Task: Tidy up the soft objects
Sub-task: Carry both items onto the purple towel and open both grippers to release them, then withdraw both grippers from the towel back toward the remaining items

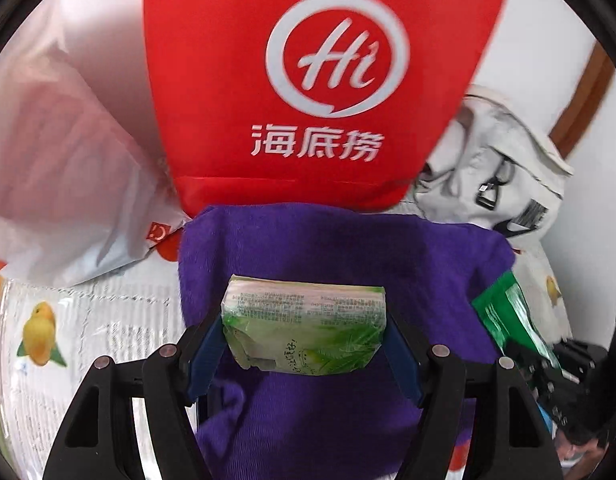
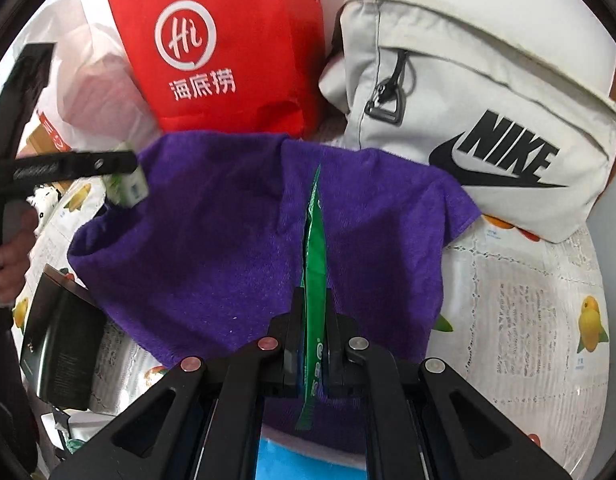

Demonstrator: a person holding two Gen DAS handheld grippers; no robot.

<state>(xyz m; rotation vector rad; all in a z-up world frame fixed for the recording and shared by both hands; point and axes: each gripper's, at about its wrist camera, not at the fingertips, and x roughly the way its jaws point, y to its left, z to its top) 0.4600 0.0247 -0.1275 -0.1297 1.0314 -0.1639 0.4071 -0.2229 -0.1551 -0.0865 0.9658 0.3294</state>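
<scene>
While the left gripper (image 1: 303,336) is pinching the soft, light tissue pack (image 1: 305,326) by its ends, the right gripper (image 2: 314,344), pressed together, is nipping a thin, slippery green sachet (image 2: 314,240) at twelve o'clock.

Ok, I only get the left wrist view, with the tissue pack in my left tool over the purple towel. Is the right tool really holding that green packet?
Observer: Yes. The right tool is shut on the green packet, held edge-on above the purple towel.
Operator: Anything on the table to the left of the towel?
Observer: A black box lies by the towel's lower left edge.
Operator: And that grey bag, what is it?
Observer: The grey bag carries a large black Nike logo and sits to the right of the red bag.
</scene>
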